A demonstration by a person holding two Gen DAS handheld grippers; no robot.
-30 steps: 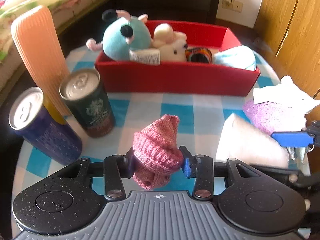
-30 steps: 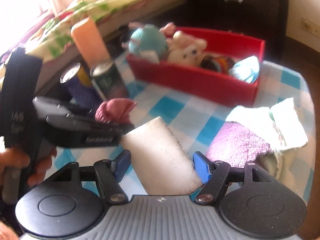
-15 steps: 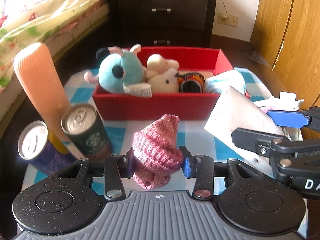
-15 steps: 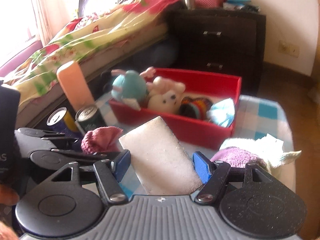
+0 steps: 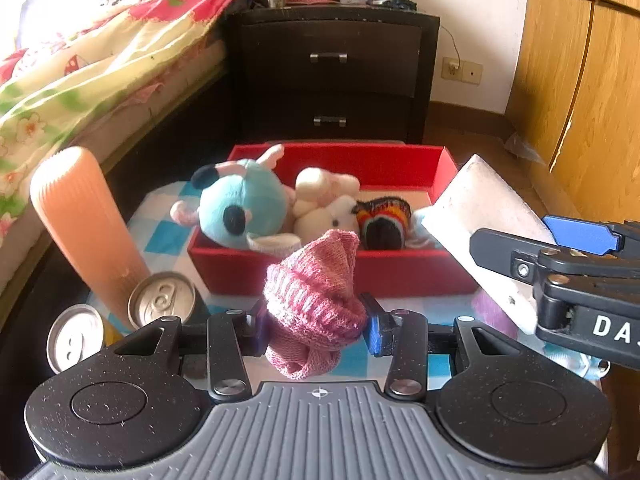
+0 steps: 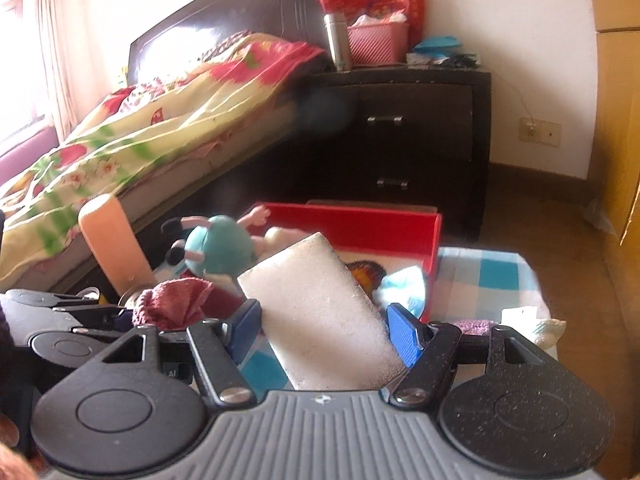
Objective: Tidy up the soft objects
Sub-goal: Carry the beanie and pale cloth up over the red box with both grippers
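Observation:
My left gripper (image 5: 316, 326) is shut on a pink knitted hat (image 5: 316, 300) and holds it in the air in front of the red box (image 5: 320, 272). My right gripper (image 6: 324, 334) is shut on a white sponge block (image 6: 320, 320), raised near the box's right end; the block also shows in the left wrist view (image 5: 484, 220). The box (image 6: 384, 228) holds a blue plush toy (image 5: 240, 208), a white plush toy (image 5: 328, 200), a striped dark toy (image 5: 384, 220) and a light blue cloth (image 6: 404, 284).
A tall orange ribbed cylinder (image 5: 80, 224) and two drink cans (image 5: 164, 300) stand left of the box on the blue checked tablecloth (image 6: 488, 276). A purple towel (image 6: 476, 325) and white cloth (image 6: 528, 320) lie at the right. A bed and a dark nightstand (image 5: 332, 76) stand behind.
Both grippers have risen with their loads; the sponge block came off the table and moved toward the box's right end. The hat stays clamped in the left gripper.

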